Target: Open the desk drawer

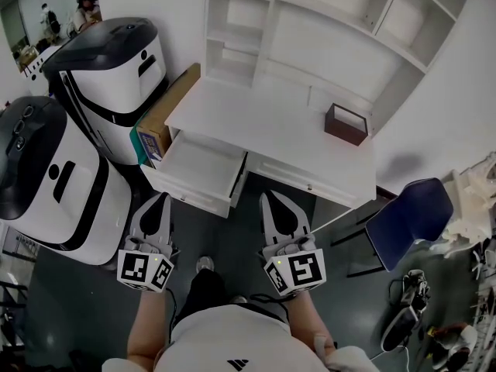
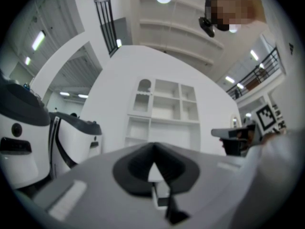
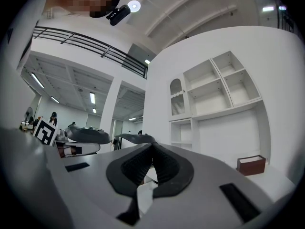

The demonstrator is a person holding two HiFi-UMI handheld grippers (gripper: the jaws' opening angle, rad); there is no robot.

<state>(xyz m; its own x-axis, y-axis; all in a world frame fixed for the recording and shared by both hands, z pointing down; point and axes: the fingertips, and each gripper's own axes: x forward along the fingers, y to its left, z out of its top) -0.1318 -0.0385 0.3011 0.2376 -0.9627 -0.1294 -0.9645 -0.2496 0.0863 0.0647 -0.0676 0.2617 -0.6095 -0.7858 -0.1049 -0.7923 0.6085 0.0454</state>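
Note:
The white desk (image 1: 256, 122) carries a shelf hutch (image 1: 325, 29) at its back. Its left drawer (image 1: 198, 169) stands pulled out and looks empty inside; the right drawer (image 1: 298, 178) is closed. My left gripper (image 1: 160, 198) hovers just in front of the open drawer's front panel, shut and holding nothing. My right gripper (image 1: 271, 198) hangs below the closed right drawer, also shut and empty. In the left gripper view the jaw tips meet at the left gripper (image 2: 153, 145), facing the hutch (image 2: 164, 111). In the right gripper view the right gripper (image 3: 152, 144) likewise shows its tips together.
A small brown box (image 1: 346, 124) sits on the desk's right side. A cardboard box (image 1: 167, 111) leans against the desk's left end. Two large white-and-black machines (image 1: 116, 68) (image 1: 54, 184) stand at left. A blue chair (image 1: 408, 211) and shoes (image 1: 403, 316) are at right.

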